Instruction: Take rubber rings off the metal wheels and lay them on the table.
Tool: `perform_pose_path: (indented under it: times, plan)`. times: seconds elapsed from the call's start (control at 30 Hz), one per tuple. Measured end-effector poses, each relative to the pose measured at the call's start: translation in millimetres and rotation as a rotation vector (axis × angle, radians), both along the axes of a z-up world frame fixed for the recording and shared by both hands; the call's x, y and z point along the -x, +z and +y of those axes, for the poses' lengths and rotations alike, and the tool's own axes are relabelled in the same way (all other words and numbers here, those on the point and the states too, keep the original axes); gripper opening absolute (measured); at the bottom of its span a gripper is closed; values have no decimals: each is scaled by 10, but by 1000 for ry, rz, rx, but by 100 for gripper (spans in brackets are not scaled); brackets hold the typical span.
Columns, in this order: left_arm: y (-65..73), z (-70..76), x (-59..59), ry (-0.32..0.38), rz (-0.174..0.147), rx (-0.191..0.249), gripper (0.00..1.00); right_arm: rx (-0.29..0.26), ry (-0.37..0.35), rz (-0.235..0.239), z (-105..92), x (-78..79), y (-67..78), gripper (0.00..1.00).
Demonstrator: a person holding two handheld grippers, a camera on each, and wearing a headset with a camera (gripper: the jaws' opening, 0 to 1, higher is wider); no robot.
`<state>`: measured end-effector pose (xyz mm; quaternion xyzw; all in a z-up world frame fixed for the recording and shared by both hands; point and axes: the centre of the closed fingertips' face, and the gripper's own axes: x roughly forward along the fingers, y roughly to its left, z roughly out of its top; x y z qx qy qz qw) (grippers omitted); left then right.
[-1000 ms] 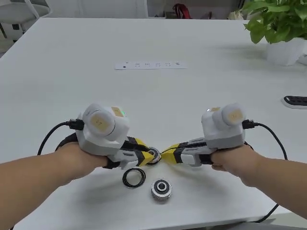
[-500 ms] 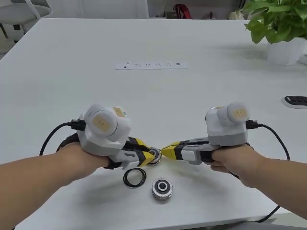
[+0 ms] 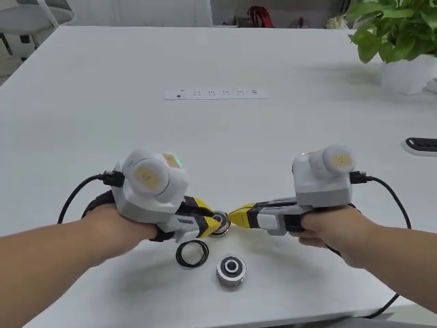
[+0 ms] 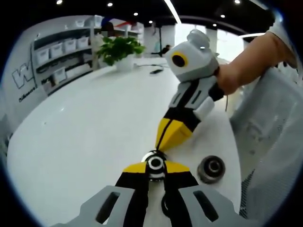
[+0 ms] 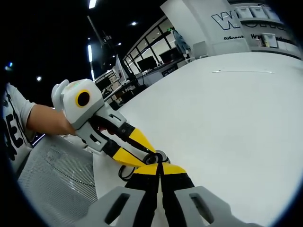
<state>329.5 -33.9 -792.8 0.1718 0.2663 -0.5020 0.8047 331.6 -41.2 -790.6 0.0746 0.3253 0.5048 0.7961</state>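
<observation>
My left gripper is shut on a small metal wheel, held just above the white table. From the right, my right gripper meets that wheel with its jaws shut, pinching the rubber ring at the rim. In the left gripper view the wheel sits between my yellow tips, and the right gripper touches its far edge. A loose black rubber ring lies flat on the table below the left gripper. Beside that ring stands a second metal wheel with its ring on.
A white power strip lies mid-table. A potted plant stands at the far right, and a black device lies at the right edge. Black cables trail from both grippers. The table's front edge is close below the second wheel.
The right gripper has rolled and shifted slightly, with its tips staying at the wheel. The left gripper, loose ring and second wheel have kept their places.
</observation>
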Motion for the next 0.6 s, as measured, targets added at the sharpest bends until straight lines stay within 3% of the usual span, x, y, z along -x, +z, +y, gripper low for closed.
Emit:
perform_pose_path:
  times: [0.6]
  plan:
    - [-3,5,12,1,-1,-10,11,-22,44,-2,81,67,48,0]
